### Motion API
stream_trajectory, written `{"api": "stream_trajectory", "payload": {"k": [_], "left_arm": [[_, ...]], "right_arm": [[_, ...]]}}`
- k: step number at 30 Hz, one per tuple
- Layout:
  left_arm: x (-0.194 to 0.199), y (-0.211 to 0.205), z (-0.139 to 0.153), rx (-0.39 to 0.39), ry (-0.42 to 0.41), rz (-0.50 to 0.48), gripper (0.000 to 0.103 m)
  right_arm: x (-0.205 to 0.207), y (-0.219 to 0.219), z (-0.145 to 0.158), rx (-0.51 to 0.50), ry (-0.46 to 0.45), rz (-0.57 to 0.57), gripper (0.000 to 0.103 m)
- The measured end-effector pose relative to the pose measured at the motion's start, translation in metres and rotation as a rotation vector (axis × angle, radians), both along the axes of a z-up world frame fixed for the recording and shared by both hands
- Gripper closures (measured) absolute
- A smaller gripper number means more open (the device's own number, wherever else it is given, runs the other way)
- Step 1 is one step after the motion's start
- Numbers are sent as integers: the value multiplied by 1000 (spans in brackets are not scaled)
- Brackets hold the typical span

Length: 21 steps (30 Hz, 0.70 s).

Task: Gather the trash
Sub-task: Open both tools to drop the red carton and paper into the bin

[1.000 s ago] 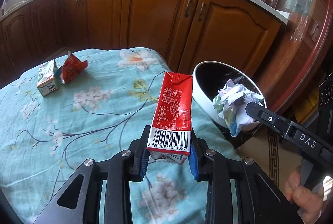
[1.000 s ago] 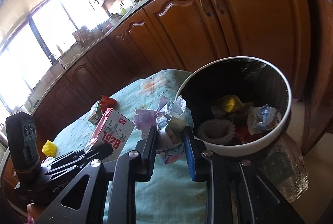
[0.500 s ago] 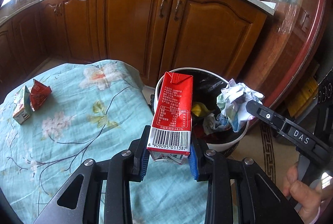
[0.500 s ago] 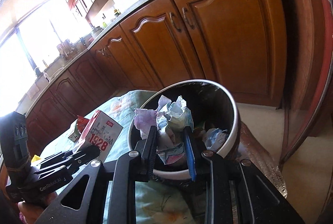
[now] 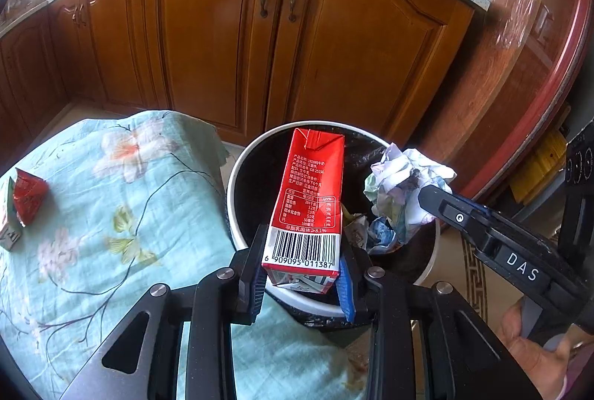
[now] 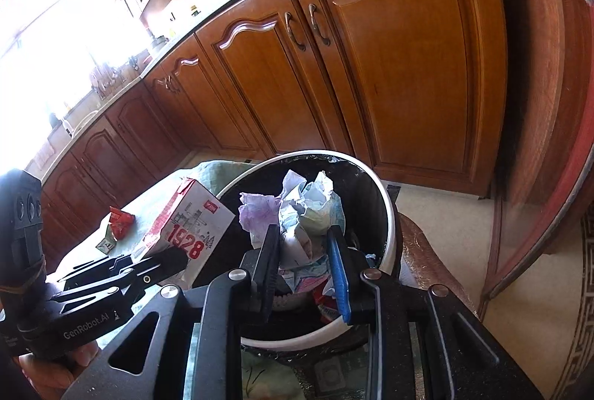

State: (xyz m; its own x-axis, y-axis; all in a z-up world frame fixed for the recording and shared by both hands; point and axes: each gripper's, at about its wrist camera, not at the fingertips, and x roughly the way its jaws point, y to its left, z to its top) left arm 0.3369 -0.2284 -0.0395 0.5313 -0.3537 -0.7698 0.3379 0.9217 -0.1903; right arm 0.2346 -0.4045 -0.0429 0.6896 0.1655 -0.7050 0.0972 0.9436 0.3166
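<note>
My left gripper (image 5: 302,273) is shut on a red milk carton (image 5: 308,203) and holds it upright over the near rim of the white trash bin (image 5: 234,177) with a black liner. In the right wrist view the same carton (image 6: 185,229) hangs at the bin's left edge (image 6: 386,214). My right gripper (image 6: 304,251) is shut on a crumpled paper wad (image 6: 297,210) above the bin's opening; the wad (image 5: 404,184) and the right gripper (image 5: 427,199) also show in the left wrist view. Other trash lies inside the bin.
A table with a teal flowered cloth (image 5: 111,214) stands left of the bin, with a crushed red carton (image 5: 28,195) and another small carton (image 5: 5,225) on it. Wooden kitchen cabinets (image 5: 260,47) run behind. A glass-fronted cabinet (image 5: 519,28) is at the right.
Both grippers have moved from above the table to above the bin, each still holding its item. The bin now lies directly under the carton and the wad.
</note>
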Motion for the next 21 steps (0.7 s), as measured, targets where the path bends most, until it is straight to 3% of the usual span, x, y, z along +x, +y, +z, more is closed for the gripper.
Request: {"api": "stream_trajectory", "payload": {"k": [7, 13, 16, 21], "left_arm": [[12, -12, -12, 8, 32, -15, 72], [13, -9, -11, -6, 35, 0, 59], [9, -2, -9, -21, 18, 5, 56], [-7, 20, -7, -44, 1, 45, 52]], "right_arm": [[8, -3, -9, 2, 30, 1, 71], [8, -9, -12, 44, 33, -7, 51], [5, -10, -9, 52, 21, -13, 48], [-5, -3, 1, 67, -19, -18, 32]]}}
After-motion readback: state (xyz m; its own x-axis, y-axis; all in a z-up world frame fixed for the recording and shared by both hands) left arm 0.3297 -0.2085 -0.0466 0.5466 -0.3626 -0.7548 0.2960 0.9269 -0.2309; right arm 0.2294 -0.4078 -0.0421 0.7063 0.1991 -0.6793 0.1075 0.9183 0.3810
